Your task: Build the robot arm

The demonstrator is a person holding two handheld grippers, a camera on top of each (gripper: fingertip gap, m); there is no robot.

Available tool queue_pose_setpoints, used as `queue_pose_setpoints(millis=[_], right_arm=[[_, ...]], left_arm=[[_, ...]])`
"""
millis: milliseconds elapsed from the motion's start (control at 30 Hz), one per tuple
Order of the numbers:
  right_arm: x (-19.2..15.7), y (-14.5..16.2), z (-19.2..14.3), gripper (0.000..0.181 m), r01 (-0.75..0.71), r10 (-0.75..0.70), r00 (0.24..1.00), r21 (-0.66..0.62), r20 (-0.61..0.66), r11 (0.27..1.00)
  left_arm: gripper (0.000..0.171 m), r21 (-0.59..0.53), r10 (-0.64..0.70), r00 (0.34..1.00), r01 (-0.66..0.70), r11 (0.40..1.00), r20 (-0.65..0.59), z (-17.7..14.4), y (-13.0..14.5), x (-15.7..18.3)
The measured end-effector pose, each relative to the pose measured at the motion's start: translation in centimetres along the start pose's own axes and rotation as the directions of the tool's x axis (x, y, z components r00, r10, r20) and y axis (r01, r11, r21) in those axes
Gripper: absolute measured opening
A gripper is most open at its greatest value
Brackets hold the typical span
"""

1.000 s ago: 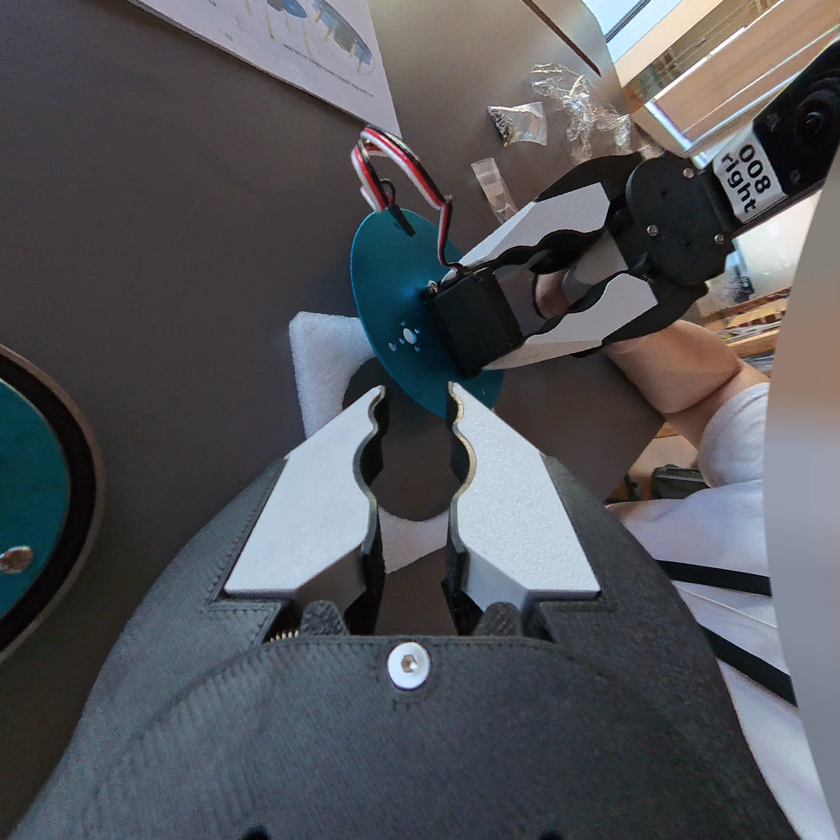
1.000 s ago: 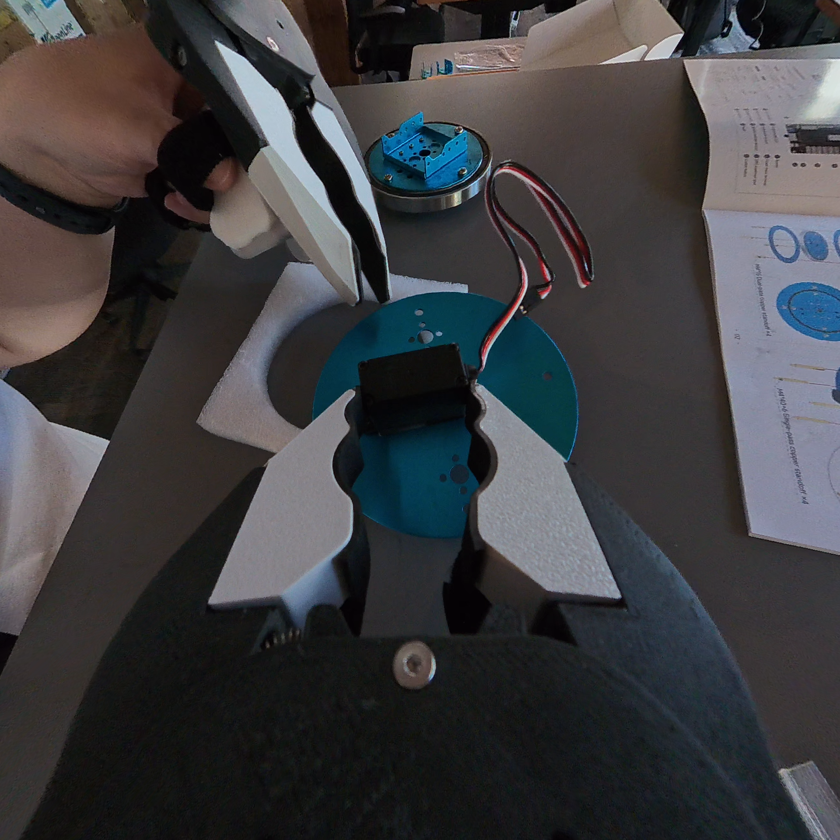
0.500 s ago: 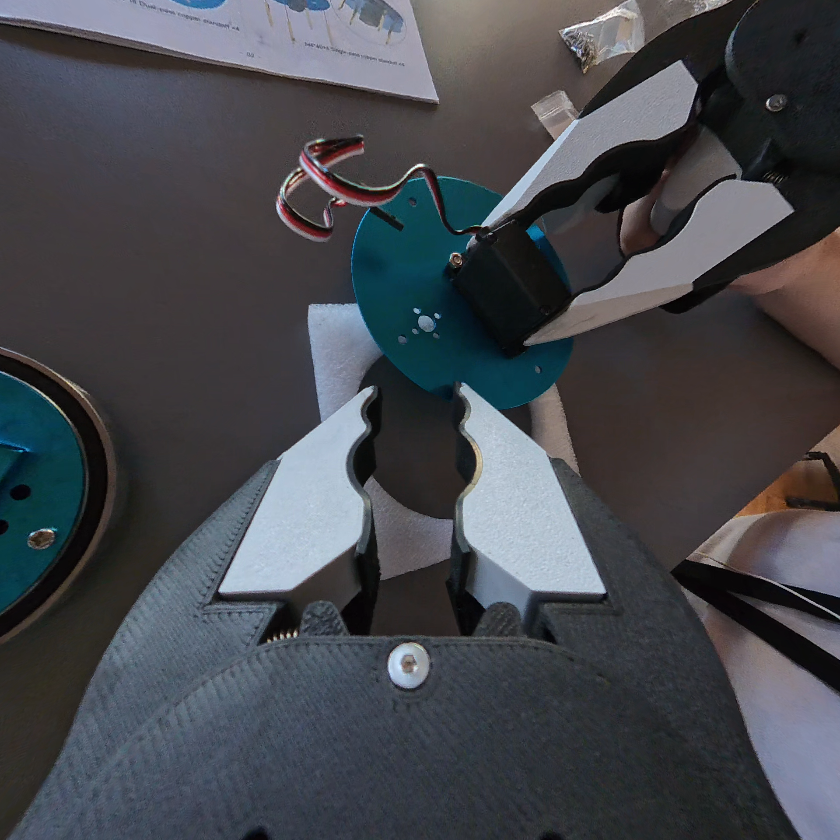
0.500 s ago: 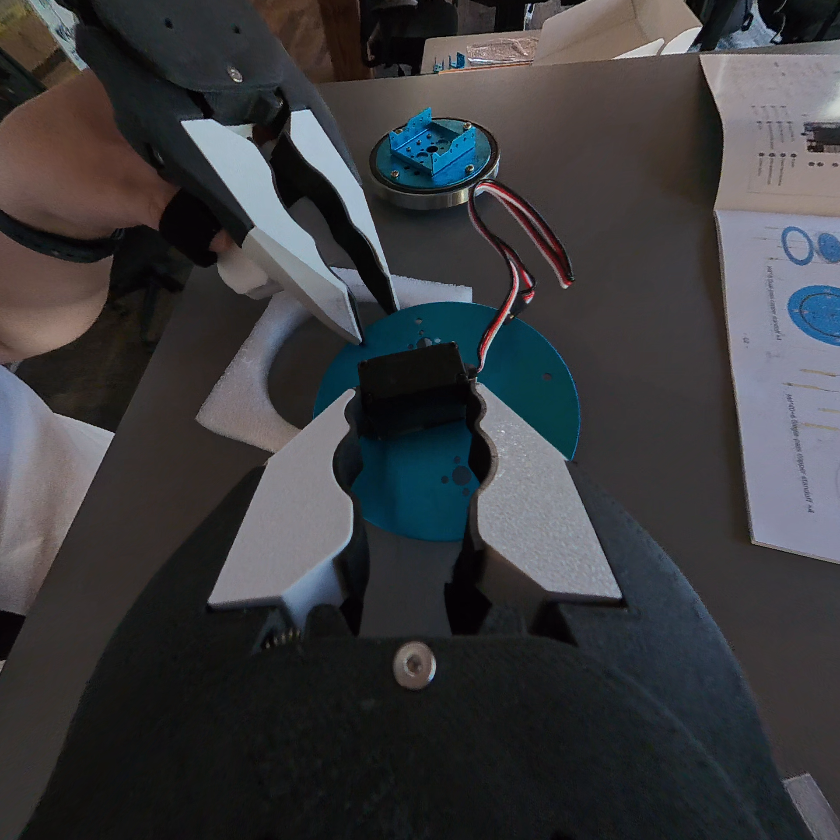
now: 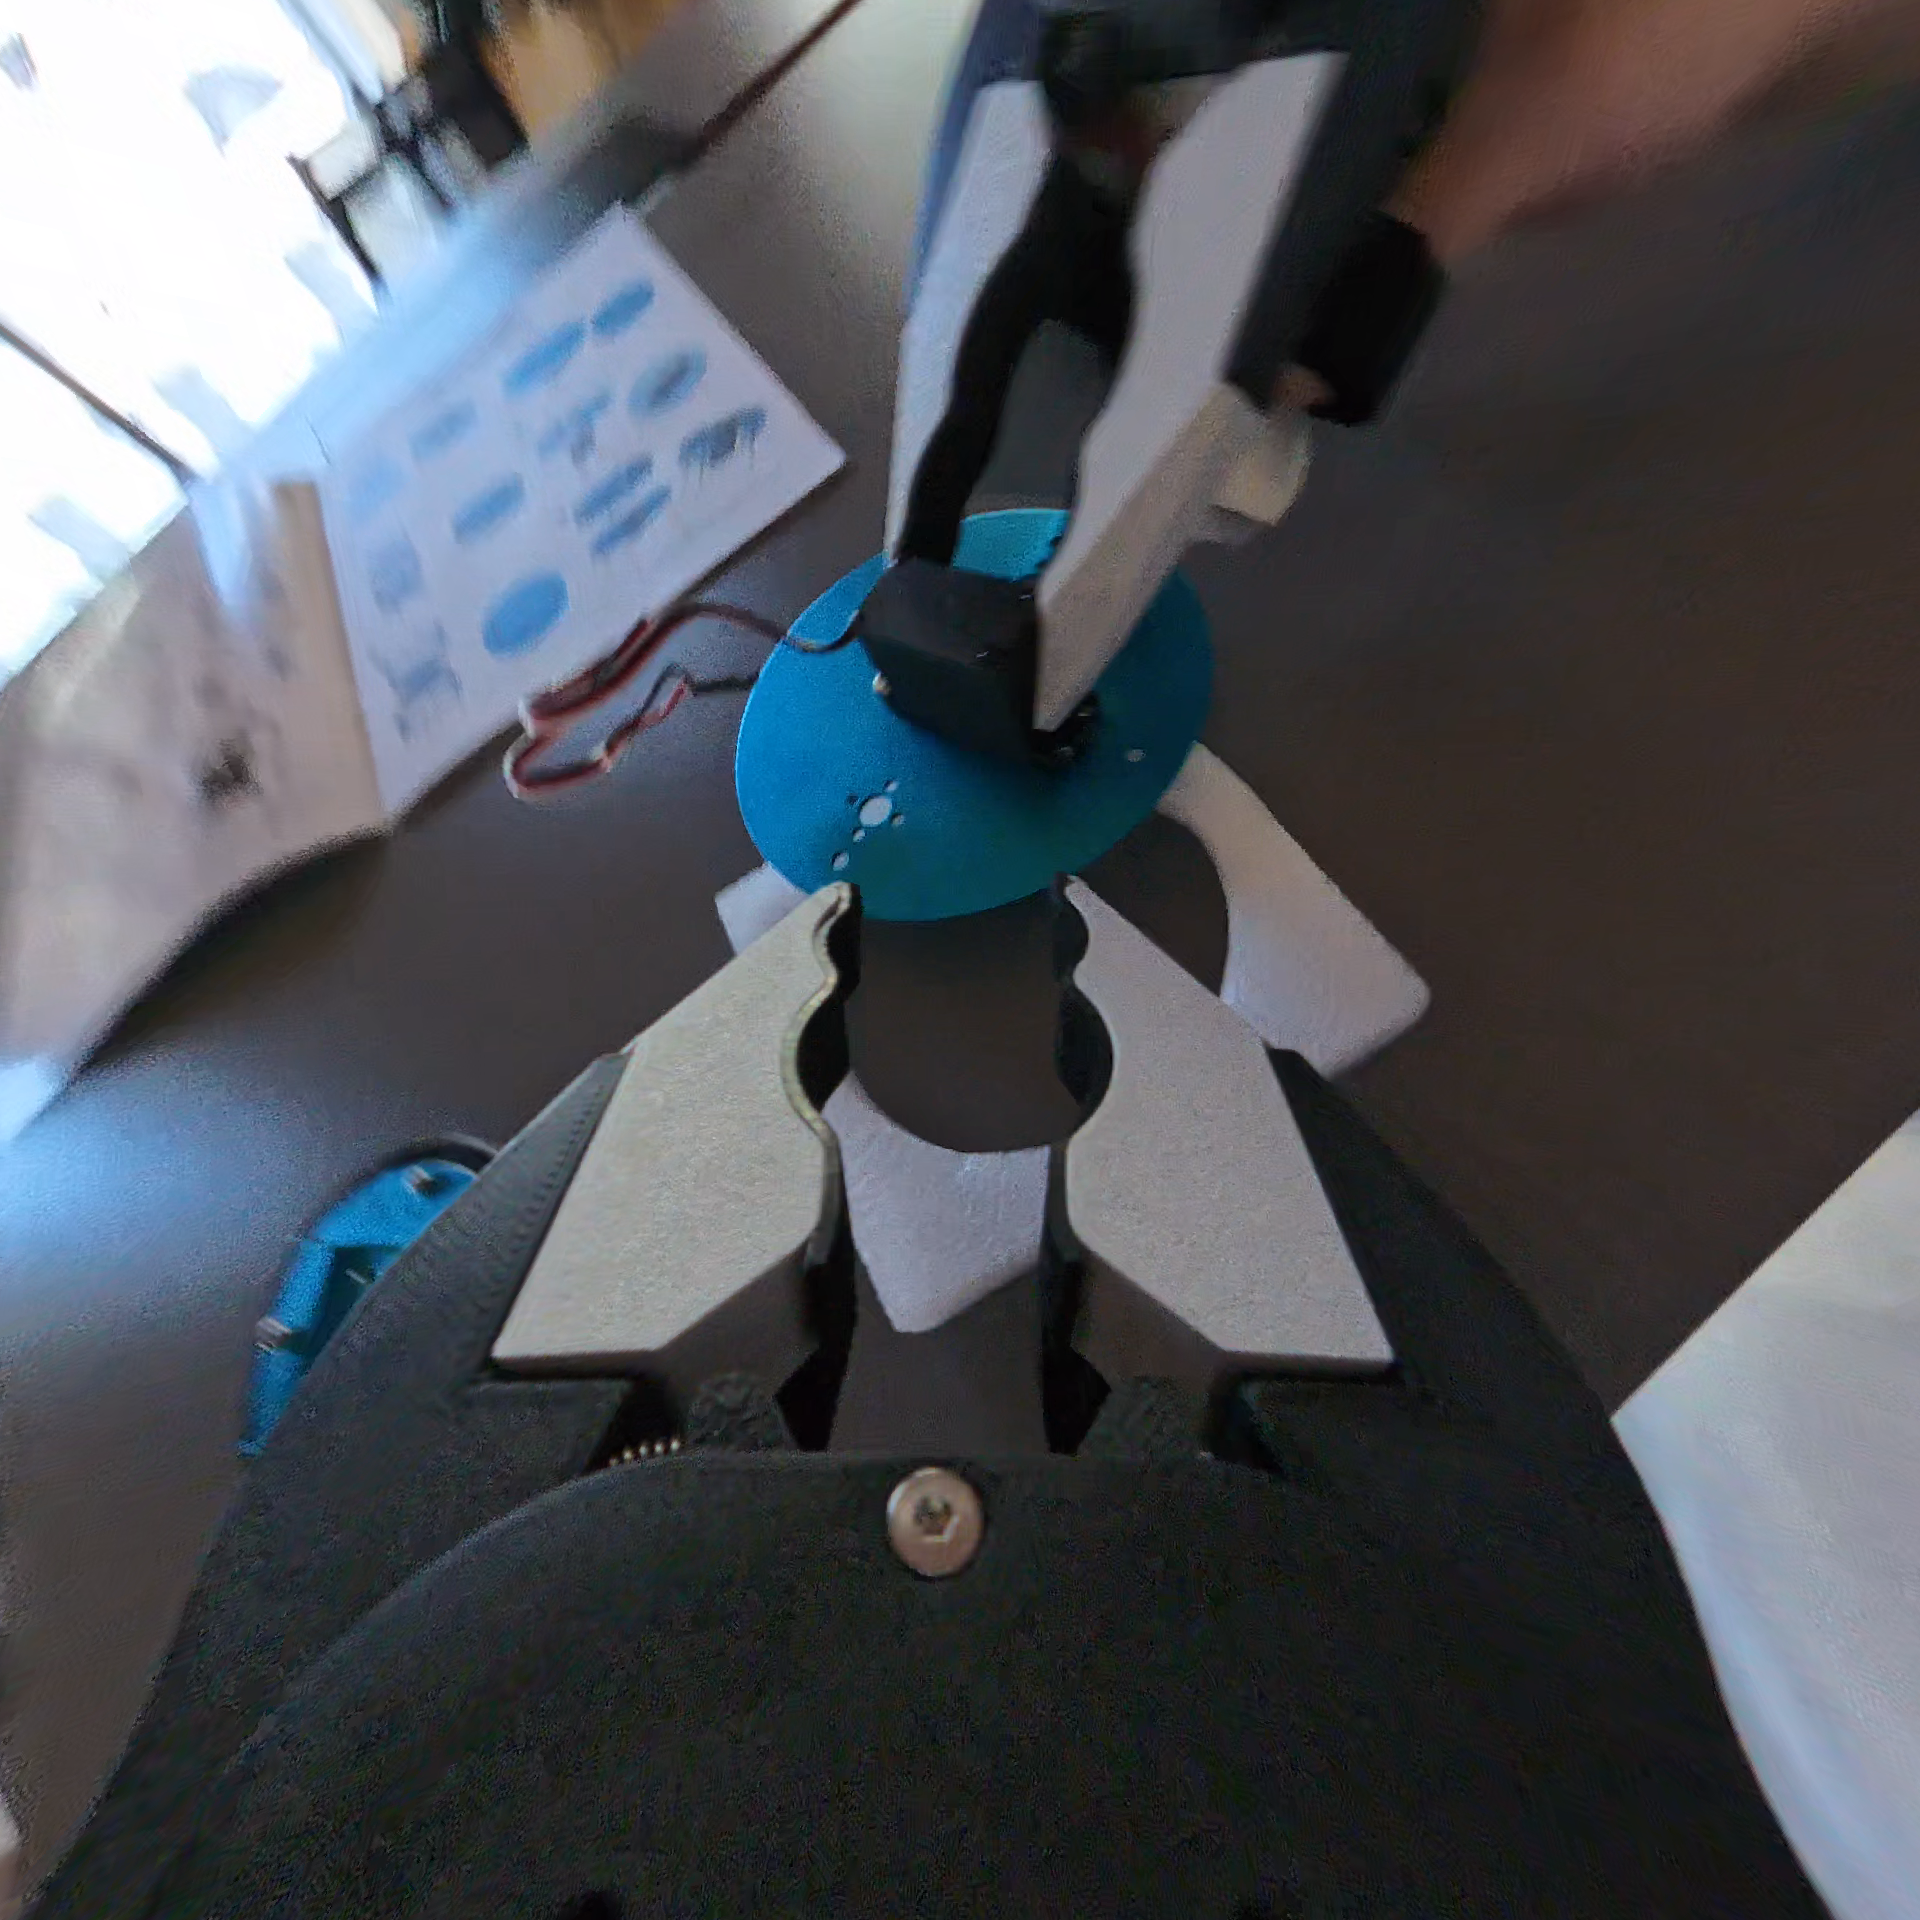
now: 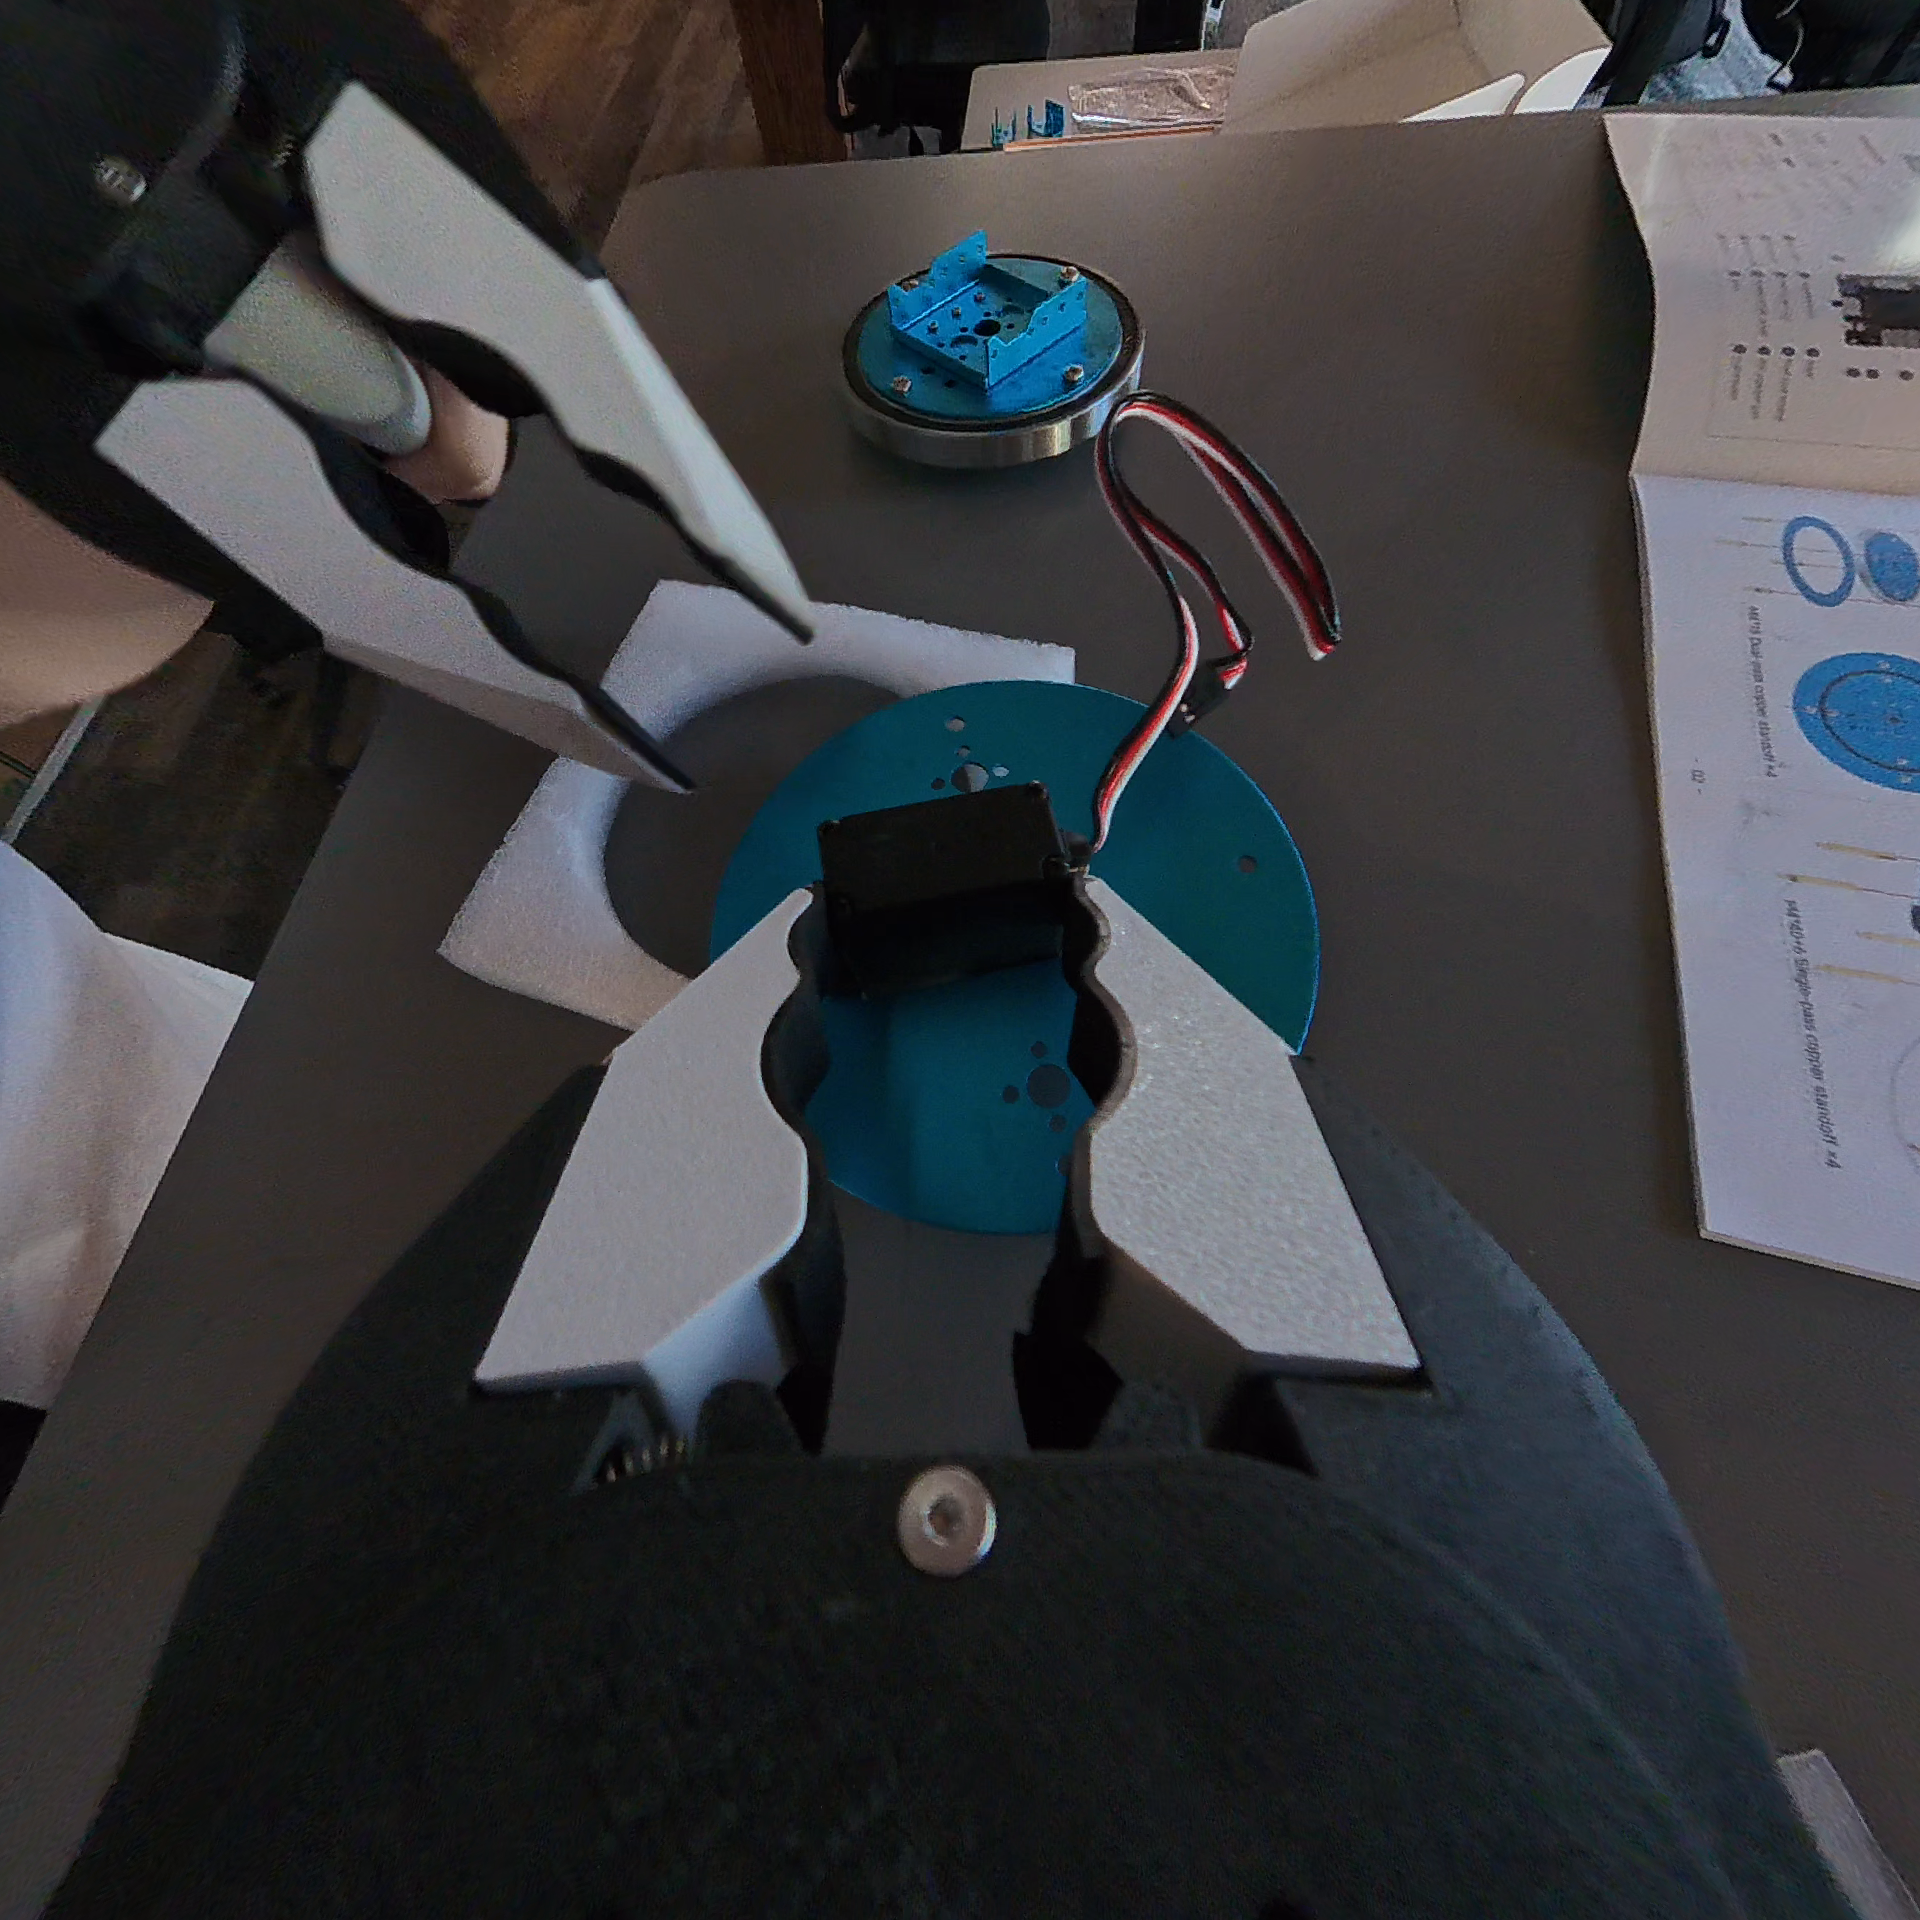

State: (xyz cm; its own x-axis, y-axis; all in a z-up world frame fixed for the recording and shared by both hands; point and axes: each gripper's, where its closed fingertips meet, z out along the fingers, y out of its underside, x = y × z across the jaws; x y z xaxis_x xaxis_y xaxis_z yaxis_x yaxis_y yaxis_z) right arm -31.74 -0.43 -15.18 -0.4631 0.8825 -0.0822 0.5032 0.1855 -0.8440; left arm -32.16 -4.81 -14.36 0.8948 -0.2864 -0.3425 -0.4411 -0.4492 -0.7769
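Note:
My right gripper (image 6: 948,904) is shut on a black servo (image 6: 945,894) fixed on a blue round plate (image 6: 1195,894). The servo's red, white and black cable (image 6: 1216,540) trails over the grey table. The plate overlaps the edge of a white foam piece (image 6: 727,644) with a round cutout. My left gripper (image 5: 954,896) is open and empty, its tips just short of the plate's (image 5: 935,821) near rim, above the foam (image 5: 1309,977). In the left wrist view, which is blurred, the right gripper (image 5: 977,634) grips the servo (image 5: 945,665) from above.
A metal ring holding a blue bracket (image 6: 992,343) stands at the back of the table and shows beside my left gripper (image 5: 343,1278). Printed instruction sheets (image 6: 1818,831) lie on the right. The table's edge and a white sleeve (image 6: 83,1091) are at the left. Spacing between my two grippers at the tips: around 5 centimeters. The left tips stand about 5 centimeters off the foam (image 5: 1309,977). It turns up in the right wrist view (image 6: 540,937) as well.
My left gripper has swung round and come lower over the foam, and its jaws stand a little wider. My right gripper still holds the servo and plate, hardly moved.

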Motion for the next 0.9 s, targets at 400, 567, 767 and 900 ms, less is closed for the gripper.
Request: queue_pose_setpoints(millis=[400, 567, 767, 900], right_arm=[[0.0, 0.0, 0.0, 0.043, -0.003, 0.003, 1.000, -0.014, -0.013, 1.000], [0.0, 0.1, -0.1, 0.043, -0.003, 0.002, 1.000, -0.021, -0.021, 1.000], [0.0, 0.2, -0.1, 0.043, 0.005, -0.005, 1.000, -0.017, -0.002, 1.000], [0.1, 0.1, -0.1, 0.043, 0.041, -0.041, 0.999, -0.018, -0.010, 0.999]], left_arm=[[0.011, -0.007, 0.718, 0.695, -0.718, 0.695, 0.042, 2.2, 0.0, 2.9], [0.004, -0.032, 0.841, 0.528, -0.845, 0.534, 0.118, 2.9, -0.3, 3.4], [0.003, -0.058, 0.838, 0.523, -0.842, 0.536, 0.160, 2.7, -0.3, 3.3], [0.003, -0.064, 0.830, 0.534, -0.834, 0.548, 0.161, 2.6, -0.2, 3.3]])
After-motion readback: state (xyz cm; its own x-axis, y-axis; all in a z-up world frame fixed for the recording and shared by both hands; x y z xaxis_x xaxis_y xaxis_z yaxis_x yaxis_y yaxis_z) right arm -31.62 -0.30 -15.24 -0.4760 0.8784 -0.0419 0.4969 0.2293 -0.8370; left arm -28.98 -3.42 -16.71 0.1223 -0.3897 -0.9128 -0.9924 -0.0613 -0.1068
